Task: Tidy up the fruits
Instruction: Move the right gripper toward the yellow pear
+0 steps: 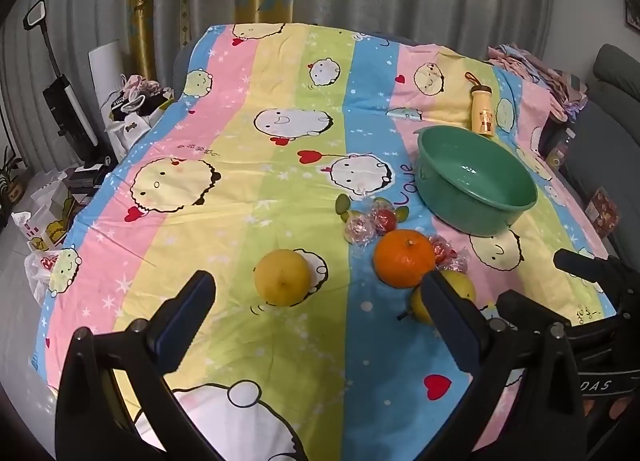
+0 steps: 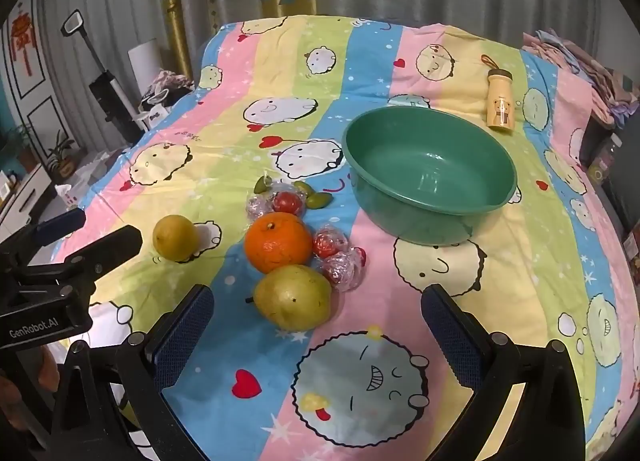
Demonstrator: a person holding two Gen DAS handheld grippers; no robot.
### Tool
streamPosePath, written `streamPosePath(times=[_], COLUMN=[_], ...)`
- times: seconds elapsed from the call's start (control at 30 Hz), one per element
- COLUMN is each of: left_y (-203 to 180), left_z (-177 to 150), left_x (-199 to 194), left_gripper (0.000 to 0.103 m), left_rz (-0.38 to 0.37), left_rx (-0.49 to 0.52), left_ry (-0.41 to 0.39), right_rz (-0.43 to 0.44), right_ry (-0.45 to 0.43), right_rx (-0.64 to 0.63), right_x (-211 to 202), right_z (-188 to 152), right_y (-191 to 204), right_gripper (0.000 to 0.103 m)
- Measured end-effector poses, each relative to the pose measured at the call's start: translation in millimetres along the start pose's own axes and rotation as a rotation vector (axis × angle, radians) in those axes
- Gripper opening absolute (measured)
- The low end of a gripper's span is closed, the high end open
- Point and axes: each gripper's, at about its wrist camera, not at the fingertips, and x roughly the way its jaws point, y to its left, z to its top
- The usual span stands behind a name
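My left gripper [image 1: 320, 297] has its jaws spread wide with nothing between the pads; it hangs above the striped cartoon sheet [image 1: 248, 133]. Just past its fingertips, at about 11 o'clock from their midpoint, the yellow round fruit [image 1: 283, 278] sits alone on the cloth. My right gripper [image 2: 318, 303] is likewise wide open and holds nothing; the pear [image 2: 294, 297] lies on the sheet between its two fingers, nearer the left one, and neither pad touches it. At 12 o'clock from the pear, touching it, is the orange [image 2: 278, 242]. At 2 o'clock from the pear are plastic-wrapped red fruits [image 2: 338, 257], and at 12 o'clock beyond the orange lie more wrapped ones [image 2: 280, 201] with a few small green fruits [image 2: 316, 197] beside them. At 1 o'clock from the orange stands the green basin [image 2: 430, 165], upright, and I see no fruit in it, only its bare green inside; every fruit is out on the sheet. At 1 o'clock beyond the basin, apart from it, a small yellow bottle [image 2: 500, 107] with a bear print lies on the cloth; I cannot tell what it contains
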Motion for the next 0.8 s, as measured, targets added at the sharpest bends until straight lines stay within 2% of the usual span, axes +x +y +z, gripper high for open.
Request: streamPosePath(times=[0.37,0.6,0.8], left_y=[-1,0,-7], left_z=[-1,-4,-6], left_x=[6,15,22], left_gripper=[0.103,0.103,0.103], left_rz=[-0.015,-0.089,-0.07], left_rx=[0.001,-0.03,-0.006], left_ry=[0.016,0.036,0.051], right_rz=[-0.007,0.011,0.032], right_ry=[-0.005,0.001,0.021], right_rx=[-0.002,0.019,0.041], right_x=[2,8,16], right_z=[0,-4,-8], right_y=[-5,-7,-12], right_gripper=[0.103,0.103,0.103])
